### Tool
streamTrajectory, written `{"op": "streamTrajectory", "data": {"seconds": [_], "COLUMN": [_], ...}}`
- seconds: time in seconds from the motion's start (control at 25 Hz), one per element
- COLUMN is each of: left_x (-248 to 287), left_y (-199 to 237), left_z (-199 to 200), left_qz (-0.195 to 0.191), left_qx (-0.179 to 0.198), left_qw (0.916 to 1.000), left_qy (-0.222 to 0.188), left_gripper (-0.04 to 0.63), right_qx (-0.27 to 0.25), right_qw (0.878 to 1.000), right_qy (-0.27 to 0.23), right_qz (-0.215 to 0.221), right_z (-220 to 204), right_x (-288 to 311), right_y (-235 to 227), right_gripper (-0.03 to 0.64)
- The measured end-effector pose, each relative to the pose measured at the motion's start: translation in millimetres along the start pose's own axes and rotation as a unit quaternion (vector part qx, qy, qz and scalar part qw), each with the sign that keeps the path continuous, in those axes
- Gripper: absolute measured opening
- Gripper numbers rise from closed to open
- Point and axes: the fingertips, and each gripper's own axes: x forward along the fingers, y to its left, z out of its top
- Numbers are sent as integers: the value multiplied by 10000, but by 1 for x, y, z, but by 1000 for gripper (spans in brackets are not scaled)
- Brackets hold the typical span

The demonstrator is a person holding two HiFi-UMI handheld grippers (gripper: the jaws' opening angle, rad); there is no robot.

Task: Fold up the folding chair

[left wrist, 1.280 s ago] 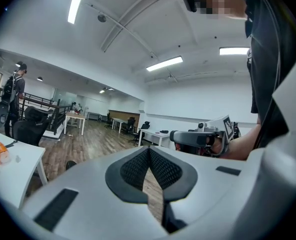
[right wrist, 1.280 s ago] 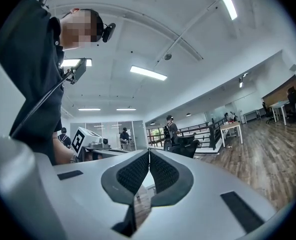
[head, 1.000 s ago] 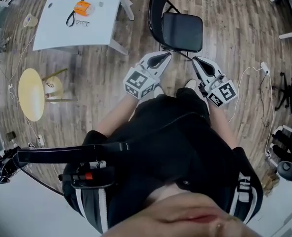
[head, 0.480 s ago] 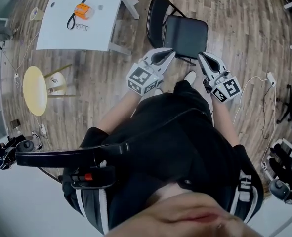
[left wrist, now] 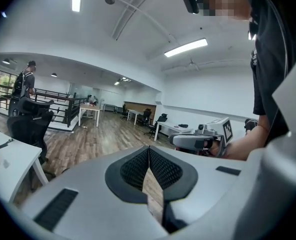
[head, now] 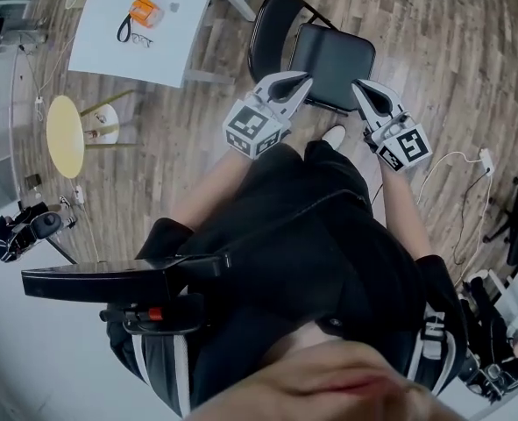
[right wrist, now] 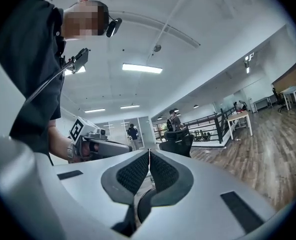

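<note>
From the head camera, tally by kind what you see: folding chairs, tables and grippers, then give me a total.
Folding chairs: 1, the black folding chair
Tables: 2, the white table and the round yellow table
Grippers: 2, the left gripper and the right gripper
Total: 5

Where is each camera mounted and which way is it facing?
Head view: on the head, steeply down at folding chair, left gripper, right gripper, own torso.
Left gripper view: along its shut jaws across the office; forearm at right.
Right gripper view: along its shut jaws; torso at left.
Shared: each gripper view shows the other gripper.
</note>
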Motion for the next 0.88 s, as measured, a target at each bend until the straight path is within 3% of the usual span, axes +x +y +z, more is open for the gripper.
{"op": "streamTrajectory", "data": {"seconds": [0.24, 0.52, 0.64, 0.72, 0.8, 0.88], "left_x": [23, 35, 32, 32, 30, 25], "left_y": [37, 118, 161, 186, 210, 233], "left_z": [-22, -63, -95, -120, -142, -161], "left_qz": [363, 665, 939, 1060, 1228, 1503], "left_qx": [-113, -463, -790, -990, -1035, -1014], "left_qw": [9985, 9919, 9824, 9729, 9626, 9520], "left_qy": [397, 974, 1409, 1802, 2183, 2465], "left_gripper": [6, 6, 30, 125, 179, 184], "right_qx": [231, 570, 793, 938, 1079, 1271], "right_qw": [9995, 9981, 9964, 9949, 9932, 9907], "right_qy": [145, 232, 284, 350, 418, 457], "right_qz": [170, 82, -57, -107, -120, -148], "right_z": [-29, -78, -107, -131, -155, -179], "right_x": [17, 55, 65, 70, 74, 78], "right_y": [-35, -65, -78, -89, -100, -110], "right_gripper": [9, 9, 11, 9, 11, 11]}}
